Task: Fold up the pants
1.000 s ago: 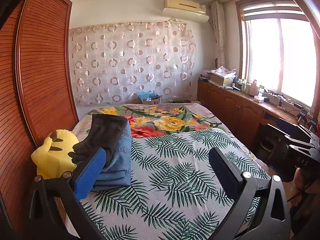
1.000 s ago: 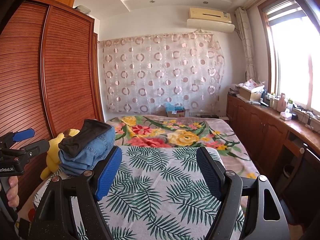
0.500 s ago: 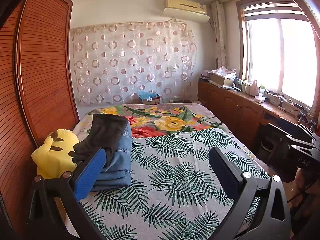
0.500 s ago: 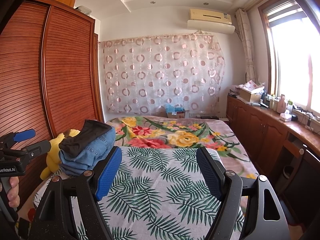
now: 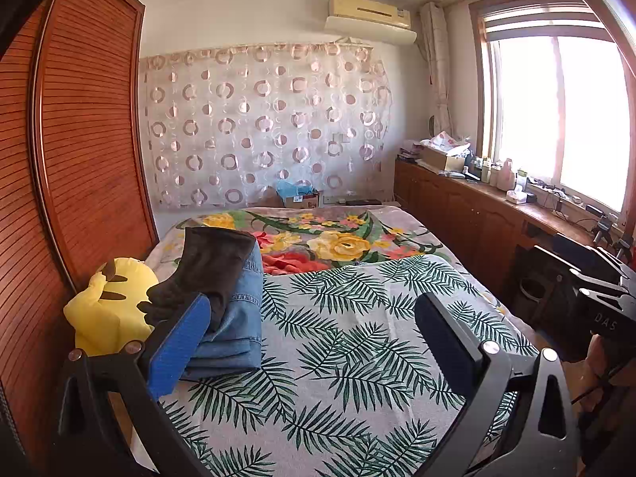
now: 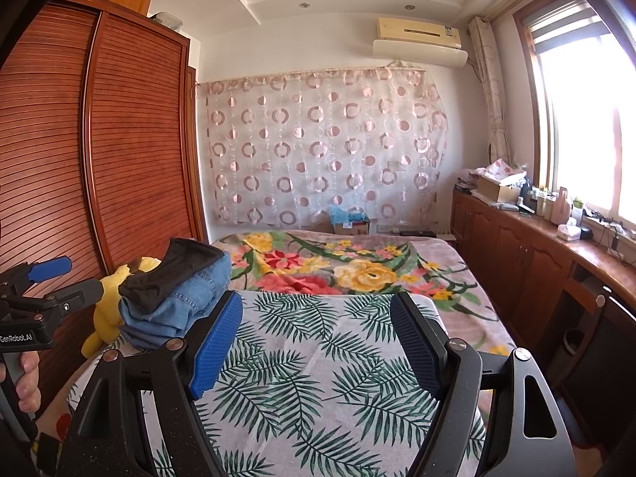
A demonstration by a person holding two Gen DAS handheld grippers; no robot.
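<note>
**op:** Left wrist view first. My left gripper (image 5: 314, 330) hangs with its jaws spread wide and nothing between them. The folded jeans (image 5: 238, 318) sit on the bed (image 5: 357, 357) ahead and to the left, partly hidden behind the left blue pad, with a dark garment (image 5: 210, 266) lying on top. The pile's long axis runs away from me toward the curtain, its near end facing the gripper.

**reply:** And the right side?

**op:** Right wrist view: right gripper (image 6: 316, 342) is also wide open and empty. The pile is further off to its left, past the left pad, right beside the yellow plush (image 6: 105, 306). So the left hand is clearly nearer.

**reply:** So is it folded or not?

**op:** The jeans lie folded in a neat stack. That fits a finished fold or a pile waiting for the next pair, and I can't tell which.
</note>
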